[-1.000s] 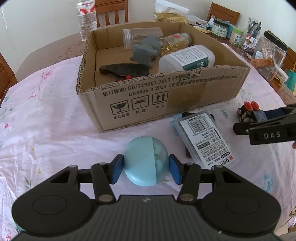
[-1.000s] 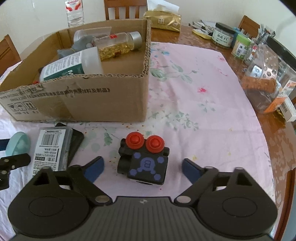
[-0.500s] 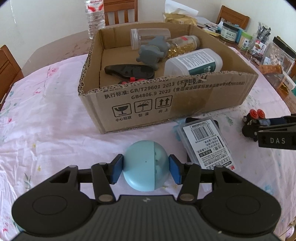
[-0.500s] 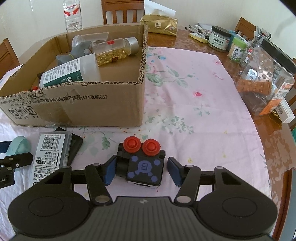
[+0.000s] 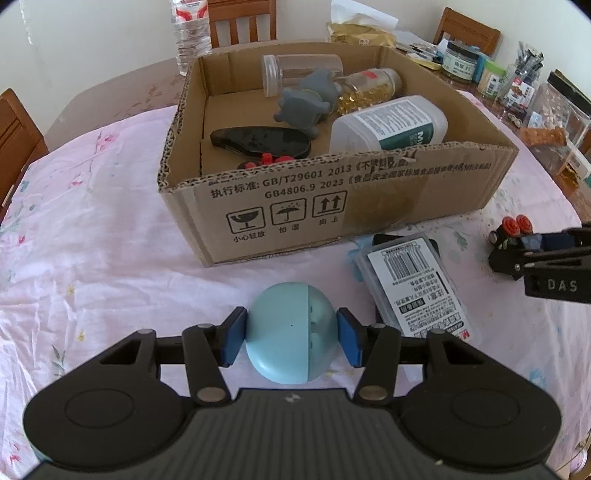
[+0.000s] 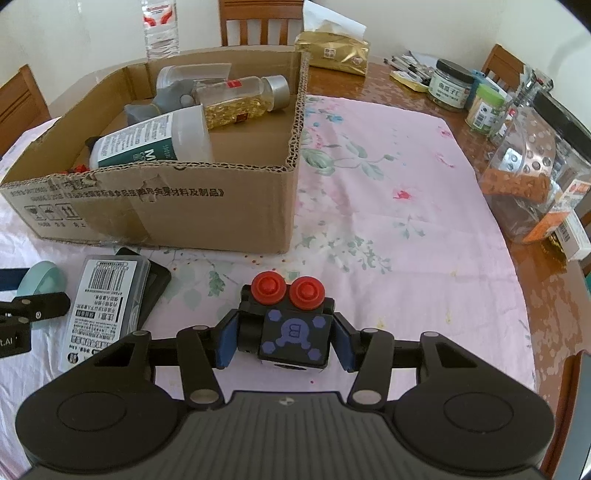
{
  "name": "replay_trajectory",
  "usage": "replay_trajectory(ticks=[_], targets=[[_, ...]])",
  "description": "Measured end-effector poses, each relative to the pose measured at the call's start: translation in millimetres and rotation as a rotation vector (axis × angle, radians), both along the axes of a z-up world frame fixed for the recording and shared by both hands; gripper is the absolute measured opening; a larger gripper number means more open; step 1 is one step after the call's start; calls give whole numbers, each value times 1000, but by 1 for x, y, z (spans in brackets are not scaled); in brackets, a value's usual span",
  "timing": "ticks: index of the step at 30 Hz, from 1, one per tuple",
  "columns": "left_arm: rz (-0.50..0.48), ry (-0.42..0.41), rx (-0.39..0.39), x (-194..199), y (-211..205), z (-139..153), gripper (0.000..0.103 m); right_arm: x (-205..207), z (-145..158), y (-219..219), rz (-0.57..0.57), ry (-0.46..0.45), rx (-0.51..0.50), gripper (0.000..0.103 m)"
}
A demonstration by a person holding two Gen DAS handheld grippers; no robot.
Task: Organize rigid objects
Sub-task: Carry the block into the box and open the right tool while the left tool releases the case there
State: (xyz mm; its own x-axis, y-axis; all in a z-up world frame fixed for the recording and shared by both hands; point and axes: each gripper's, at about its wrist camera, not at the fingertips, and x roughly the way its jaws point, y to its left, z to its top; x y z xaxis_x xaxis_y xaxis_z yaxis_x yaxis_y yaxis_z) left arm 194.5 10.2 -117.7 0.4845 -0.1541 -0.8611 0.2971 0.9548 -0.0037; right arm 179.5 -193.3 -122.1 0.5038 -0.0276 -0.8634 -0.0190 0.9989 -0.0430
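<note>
**Table's pretty loaded right now**

Wooden table [image 6: 532,280] with a pink floral cloth [image 6: 388,192] over most of it. On the cloth: cardboard box [image 5: 332,206] straight ahead of the left claw [image 5: 291,334], and a flat barcode-label case [image 5: 417,284] just off its right side, lying on a dark flat thing. Way past the right claw [image 6: 284,334], on bare wood, sit jars [image 6: 452,85], a gold tissue pack [image 6: 338,53] and a water bottle [image 6: 160,27].
</note>
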Motion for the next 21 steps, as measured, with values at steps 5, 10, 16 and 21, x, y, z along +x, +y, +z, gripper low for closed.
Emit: replay_trajectory(ticks=[5,10,16,21], targets=[[-42,10,7,-1,6,5,52,-3,9,-4,39,1,-1,57],[-107,8,16,-5,12,22,52,-6,33,-10,98,-8,9,57],[-153,-12,13,-9,19,48,52,7,75,-12,197,-83,-9,57],[-144,-32,-7,-7,26,67,52,41,101,-5,261,-149,-1,57]])
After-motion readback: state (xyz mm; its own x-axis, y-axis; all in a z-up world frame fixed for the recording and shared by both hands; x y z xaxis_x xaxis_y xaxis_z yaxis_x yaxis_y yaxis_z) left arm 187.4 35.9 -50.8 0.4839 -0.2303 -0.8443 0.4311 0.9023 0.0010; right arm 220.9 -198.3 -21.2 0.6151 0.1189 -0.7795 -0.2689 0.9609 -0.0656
